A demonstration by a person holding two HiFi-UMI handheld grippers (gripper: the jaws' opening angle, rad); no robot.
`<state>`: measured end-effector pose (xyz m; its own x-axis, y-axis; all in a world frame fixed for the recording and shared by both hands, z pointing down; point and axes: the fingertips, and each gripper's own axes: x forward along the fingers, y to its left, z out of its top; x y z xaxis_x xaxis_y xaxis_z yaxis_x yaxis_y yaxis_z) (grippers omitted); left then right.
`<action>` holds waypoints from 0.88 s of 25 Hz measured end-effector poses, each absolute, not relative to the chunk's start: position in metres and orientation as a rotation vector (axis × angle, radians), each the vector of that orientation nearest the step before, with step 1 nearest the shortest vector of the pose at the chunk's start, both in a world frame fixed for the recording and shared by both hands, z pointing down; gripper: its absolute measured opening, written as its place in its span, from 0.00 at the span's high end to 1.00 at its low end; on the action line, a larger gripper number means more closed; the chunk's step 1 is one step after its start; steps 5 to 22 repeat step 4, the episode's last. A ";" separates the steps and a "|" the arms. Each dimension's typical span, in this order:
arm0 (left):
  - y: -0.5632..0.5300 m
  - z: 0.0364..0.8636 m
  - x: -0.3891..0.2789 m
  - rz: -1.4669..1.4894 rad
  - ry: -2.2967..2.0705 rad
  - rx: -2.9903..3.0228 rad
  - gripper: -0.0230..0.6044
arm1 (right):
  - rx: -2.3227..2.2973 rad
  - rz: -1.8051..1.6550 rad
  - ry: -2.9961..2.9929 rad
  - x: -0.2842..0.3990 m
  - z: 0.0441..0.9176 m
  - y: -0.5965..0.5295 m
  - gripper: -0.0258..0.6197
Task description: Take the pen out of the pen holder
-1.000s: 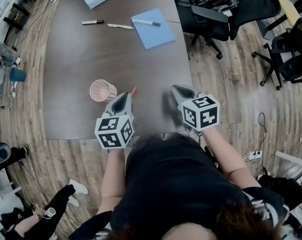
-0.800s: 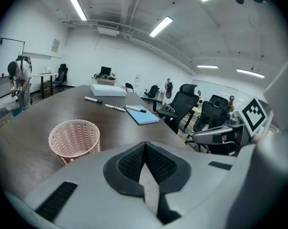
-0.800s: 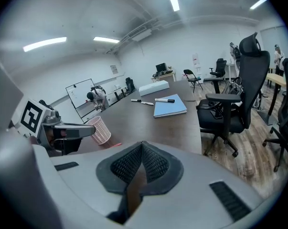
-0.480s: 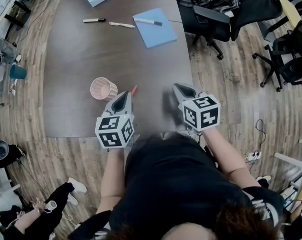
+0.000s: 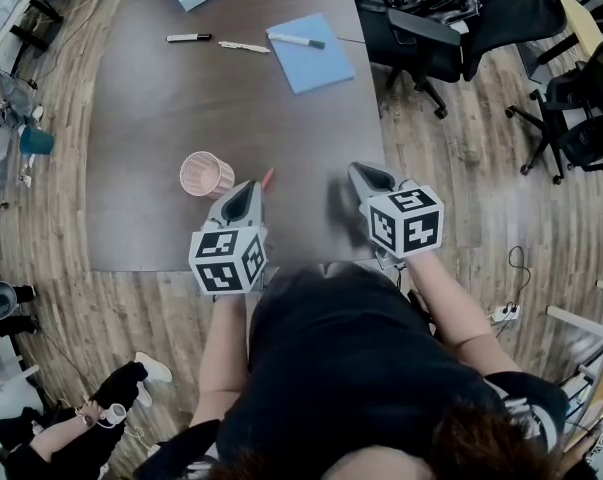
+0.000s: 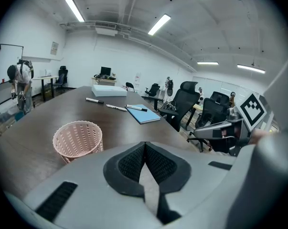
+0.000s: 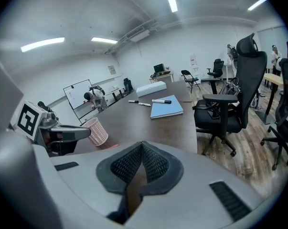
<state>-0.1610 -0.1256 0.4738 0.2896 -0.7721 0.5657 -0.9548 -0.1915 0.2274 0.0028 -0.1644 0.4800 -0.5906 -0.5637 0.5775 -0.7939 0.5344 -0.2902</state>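
Your left tool point(image 5: 249, 190) is closed, pads touching, with nothing between them. Your right tool point(image 5: 364, 178) is in the same state (both are held over the near edge of the bench point(image 5: 151, 118)). The holder point(image 5: 205, 175) stands upright just left of the left tool. A red object point(image 5: 266, 179) lies by that tool's tip. At the far end lie a black pen point(image 5: 188, 38), a white pen point(image 5: 243, 46) and a third pen point(image 5: 295, 41), this last on the notebook point(image 5: 313, 63).

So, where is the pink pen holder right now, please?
In the head view, the pen holder stands on the table, just ahead-left of the left gripper.
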 end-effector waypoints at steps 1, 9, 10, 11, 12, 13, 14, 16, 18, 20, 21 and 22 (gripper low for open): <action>-0.126 0.474 -0.161 0.444 -1.540 2.024 0.92 | 1.110 0.752 -2.360 0.003 0.480 -0.164 0.94; -0.126 0.474 -0.162 0.444 -1.549 2.020 0.92 | 1.111 0.754 -2.363 0.003 0.481 -0.165 0.94; -0.126 0.474 -0.162 0.444 -1.549 2.020 0.92 | 1.111 0.754 -2.363 0.003 0.481 -0.165 0.94; -0.126 0.474 -0.162 0.444 -1.549 2.020 0.92 | 1.111 0.754 -2.363 0.003 0.481 -0.165 0.94; -0.126 0.474 -0.162 0.444 -1.549 2.020 0.92 | 1.111 0.754 -2.363 0.003 0.481 -0.165 0.94; -0.126 0.474 -0.162 0.444 -1.549 2.020 0.92 | 1.111 0.754 -2.363 0.003 0.481 -0.165 0.94; -0.126 0.474 -0.162 0.444 -1.549 2.020 0.92 | 1.111 0.754 -2.363 0.003 0.481 -0.165 0.94; -0.126 0.474 -0.162 0.444 -1.549 2.020 0.92 | 1.111 0.754 -2.363 0.003 0.481 -0.165 0.94; -0.126 0.474 -0.162 0.444 -1.549 2.020 0.92 | 1.111 0.754 -2.363 0.003 0.481 -0.165 0.94; -0.126 0.474 -0.162 0.444 -1.549 2.020 0.92 | 1.111 0.754 -2.363 0.003 0.481 -0.165 0.94; -0.126 0.474 -0.162 0.444 -1.549 2.020 0.92 | 1.111 0.754 -2.363 0.003 0.481 -0.165 0.94; -0.126 0.474 -0.162 0.444 -1.549 2.020 0.92 | 1.111 0.754 -2.363 0.003 0.481 -0.165 0.94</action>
